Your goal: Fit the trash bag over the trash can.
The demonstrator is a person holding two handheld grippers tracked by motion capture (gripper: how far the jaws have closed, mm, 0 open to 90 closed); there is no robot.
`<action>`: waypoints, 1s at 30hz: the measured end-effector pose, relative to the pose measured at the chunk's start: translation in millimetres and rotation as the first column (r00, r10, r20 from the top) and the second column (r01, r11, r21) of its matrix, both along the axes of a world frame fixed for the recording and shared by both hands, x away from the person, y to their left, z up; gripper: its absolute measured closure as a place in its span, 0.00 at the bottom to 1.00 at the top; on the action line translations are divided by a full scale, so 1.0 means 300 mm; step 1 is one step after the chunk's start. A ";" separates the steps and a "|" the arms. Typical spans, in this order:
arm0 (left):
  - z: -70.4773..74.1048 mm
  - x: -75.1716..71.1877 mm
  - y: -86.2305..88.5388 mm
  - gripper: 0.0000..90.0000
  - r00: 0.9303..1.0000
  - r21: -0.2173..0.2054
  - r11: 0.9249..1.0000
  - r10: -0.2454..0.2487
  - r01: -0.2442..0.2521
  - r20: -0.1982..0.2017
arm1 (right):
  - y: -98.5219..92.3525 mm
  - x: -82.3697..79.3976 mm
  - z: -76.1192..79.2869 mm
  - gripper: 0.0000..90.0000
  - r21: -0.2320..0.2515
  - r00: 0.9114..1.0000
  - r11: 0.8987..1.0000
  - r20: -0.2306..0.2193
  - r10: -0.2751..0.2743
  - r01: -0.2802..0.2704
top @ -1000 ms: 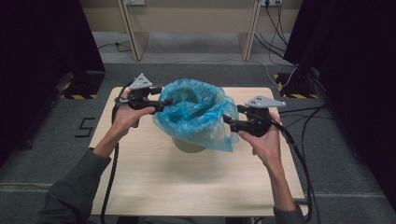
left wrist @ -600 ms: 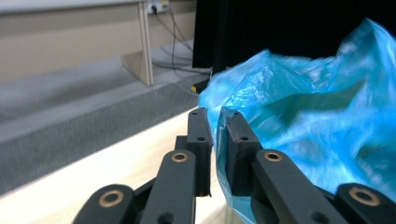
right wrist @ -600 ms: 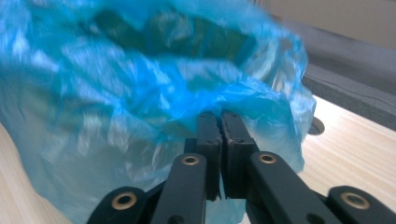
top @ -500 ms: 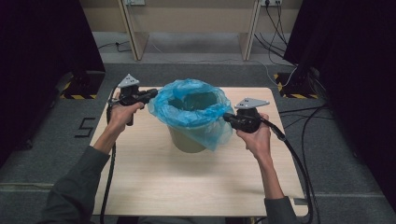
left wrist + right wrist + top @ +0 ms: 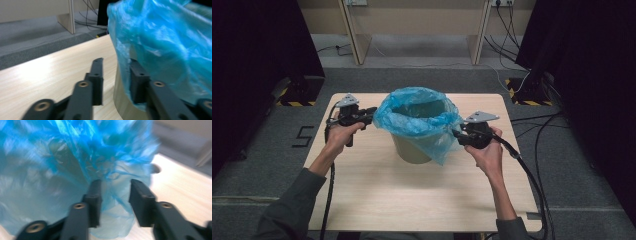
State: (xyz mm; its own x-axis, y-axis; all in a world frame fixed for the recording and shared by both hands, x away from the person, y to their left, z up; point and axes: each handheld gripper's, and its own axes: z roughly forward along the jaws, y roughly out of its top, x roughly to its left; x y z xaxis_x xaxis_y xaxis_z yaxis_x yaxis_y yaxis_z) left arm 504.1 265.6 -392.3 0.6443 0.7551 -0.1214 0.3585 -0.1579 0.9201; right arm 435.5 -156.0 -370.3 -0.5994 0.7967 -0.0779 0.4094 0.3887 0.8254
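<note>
- One bin (image 5: pixel 412 150), beige, stands upright near the middle of the table (image 5: pixel 377 195).
- One blue bag (image 5: pixel 417 117) lines the bin; its edge is folded out over the rim and hangs down the outside, lowest on the right side.
- Two grippers, one in each hand, sit on opposite sides of the bin.
- The left gripper (image 5: pixel 371 114) is at the bag's left edge. In the left gripper view its jaws stand apart and have just been opening; one jaw lies under the hanging plastic against the bin wall, the other is out over bare table. The pads do not press the plastic.
- The right gripper (image 5: pixel 455 135) is at the bag's right flap. In the right gripper view its jaws are apart and have just been opening, with a fold of the bag (image 5: pixel 110 195) loose in the gap, not pinched.
- Two table legs (image 5: pixel 354 35) of another desk stand on the grey floor behind.
- One mark like a "5" (image 5: pixel 301 136) lies on the floor, left of the table.
</note>
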 end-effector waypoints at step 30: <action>0.263 -0.012 -0.196 0.32 0.994 0.041 0.996 -0.086 0.084 0.071 | 0.099 -0.095 0.060 1.00 0.013 0.991 0.992 0.050 0.124 -0.125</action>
State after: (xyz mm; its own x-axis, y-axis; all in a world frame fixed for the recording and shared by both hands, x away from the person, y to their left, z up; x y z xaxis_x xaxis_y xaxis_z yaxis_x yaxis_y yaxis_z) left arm 500.4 206.9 -313.3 0.7125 0.7003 -0.0439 0.2744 -0.2204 0.9360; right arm 407.1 -126.4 -352.3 -0.6898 0.7174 -0.0976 0.3176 0.4210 0.8497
